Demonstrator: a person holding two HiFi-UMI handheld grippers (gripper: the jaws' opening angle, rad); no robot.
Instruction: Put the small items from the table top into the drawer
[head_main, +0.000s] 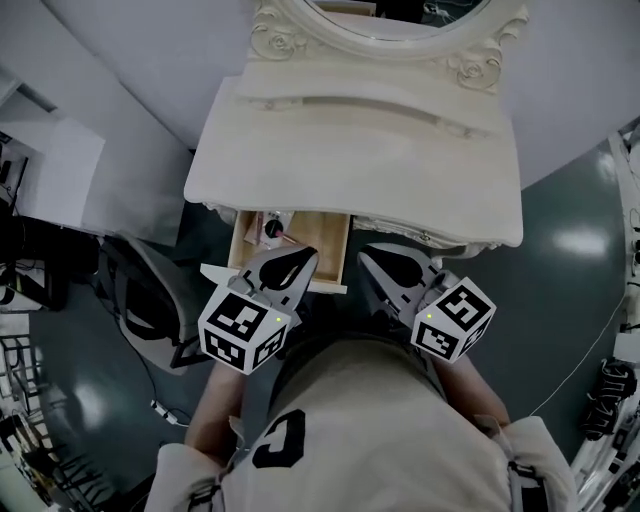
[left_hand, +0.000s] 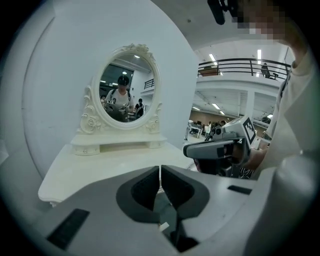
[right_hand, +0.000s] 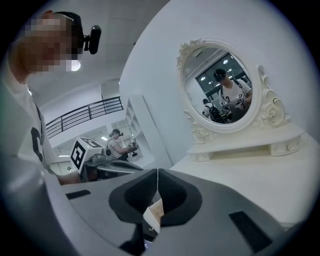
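Note:
The white dressing table (head_main: 360, 150) shows a bare top, with no small items on it in any view. Under its front edge a wooden drawer (head_main: 335, 240) stands pulled out, and a few small items (head_main: 272, 228), one red and black, lie at its left end. My left gripper (head_main: 303, 256) hovers over the drawer's front, shut, nothing between its jaws (left_hand: 160, 172). My right gripper (head_main: 368, 256) hangs just right of the drawer, below the table edge, also shut and empty (right_hand: 158, 175). A corner of the drawer (right_hand: 155, 215) shows below the right jaws.
An oval mirror (head_main: 400, 20) in an ornate white frame stands on a raised shelf at the back of the table. A dark chair (head_main: 150, 300) sits to the left on the dark floor. White walls curve behind the table.

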